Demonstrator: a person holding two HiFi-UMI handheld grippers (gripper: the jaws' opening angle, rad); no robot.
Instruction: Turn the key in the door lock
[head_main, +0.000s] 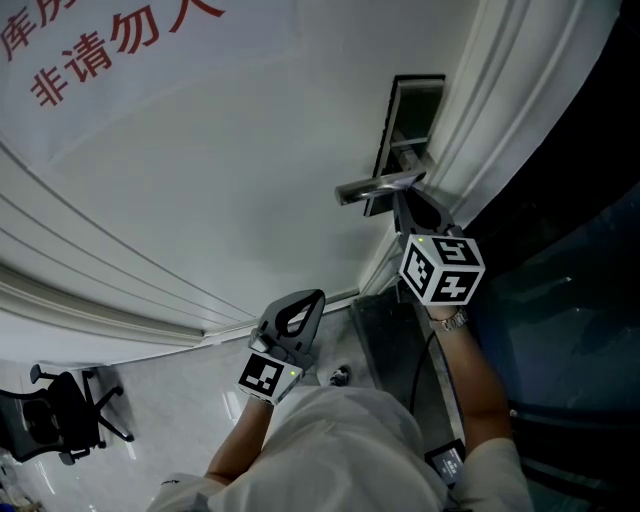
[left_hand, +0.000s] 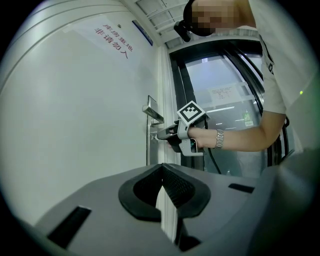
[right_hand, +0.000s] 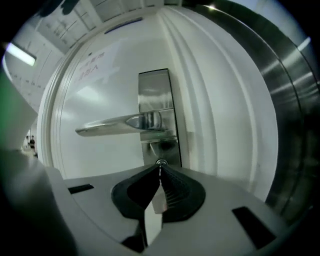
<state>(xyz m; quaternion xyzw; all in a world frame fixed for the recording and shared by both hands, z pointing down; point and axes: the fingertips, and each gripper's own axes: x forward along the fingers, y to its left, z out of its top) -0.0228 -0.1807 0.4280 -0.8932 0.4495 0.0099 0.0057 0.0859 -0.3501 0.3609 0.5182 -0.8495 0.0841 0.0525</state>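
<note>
Key (right_hand: 161, 163) between tips of right tongs (right_hand: 160, 170)

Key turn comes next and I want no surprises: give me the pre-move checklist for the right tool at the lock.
1. Right tool tips at the lock cylinder, below the door handle: ok.
2. Right tool jaws together: ok.
3. Key gripped between them: cannot tell.
4. Door handle clear of the right tool: ok.
5. Left tool shut, empty, held back from the lock: ok.
</note>
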